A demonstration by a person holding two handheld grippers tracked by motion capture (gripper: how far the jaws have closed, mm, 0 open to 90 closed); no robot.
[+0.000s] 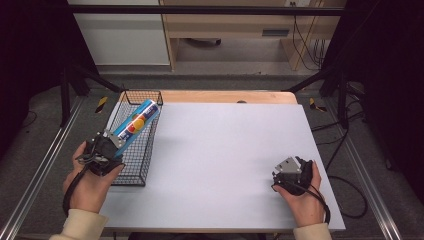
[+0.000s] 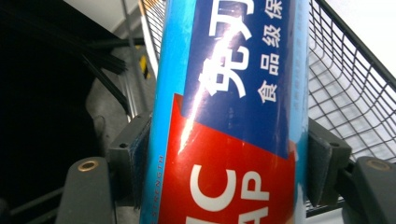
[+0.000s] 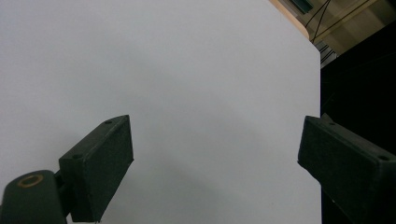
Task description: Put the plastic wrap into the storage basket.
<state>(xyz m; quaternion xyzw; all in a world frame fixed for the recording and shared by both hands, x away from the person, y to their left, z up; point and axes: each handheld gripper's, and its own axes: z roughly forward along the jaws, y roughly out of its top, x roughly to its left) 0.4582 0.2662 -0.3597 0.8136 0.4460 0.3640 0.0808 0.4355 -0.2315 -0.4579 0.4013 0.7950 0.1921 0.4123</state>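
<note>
Left gripper [image 2: 224, 168] clamps blue tube [image 2: 224, 93] over basket [image 2: 355, 93] rim

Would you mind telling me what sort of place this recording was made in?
Probably a lab or workshop set up for recording: a white table stands inside a dark metal frame, loose cables trail over the grey floor behind, and a wire basket sits at the table's left edge.

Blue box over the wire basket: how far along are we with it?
Done: the left tongs are clamped on the blue box, pads pressing both its sides in the left gripper view. In hand: the box is held tilted above the black wire basket. Left: whether it is going in or coming out, I cannot tell. The right tongs are open with nothing between them, over the white table.
</note>
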